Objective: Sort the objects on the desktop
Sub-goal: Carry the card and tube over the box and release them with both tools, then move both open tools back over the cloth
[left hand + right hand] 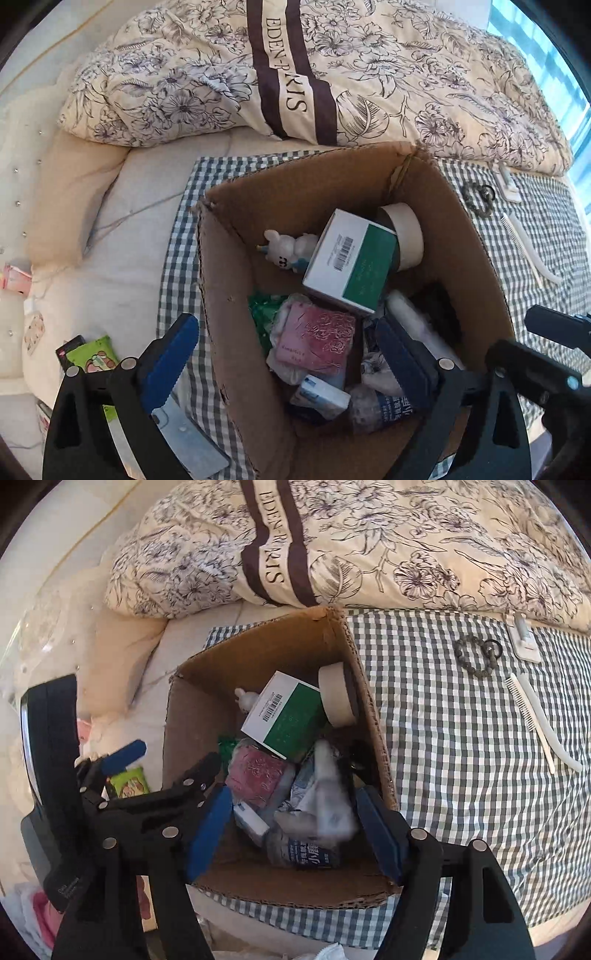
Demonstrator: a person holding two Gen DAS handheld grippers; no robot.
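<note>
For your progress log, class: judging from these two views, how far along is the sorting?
Mostly done: the cardboard box already holds the green-and-white carton, tape roll, pink pouch and more. In hand: nothing; the left gripper and right gripper hover over it, jaws open. Left: the bead bracelet, white comb and white clip on the checked cloth.

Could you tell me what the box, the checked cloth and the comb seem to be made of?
Box: corrugated cardboard, matte brown; fluted edges show along the rim.
Checked cloth: woven fabric, probably cotton; it creases softly.
Comb: likely white plastic, smooth, with fine moulded teeth.
</note>
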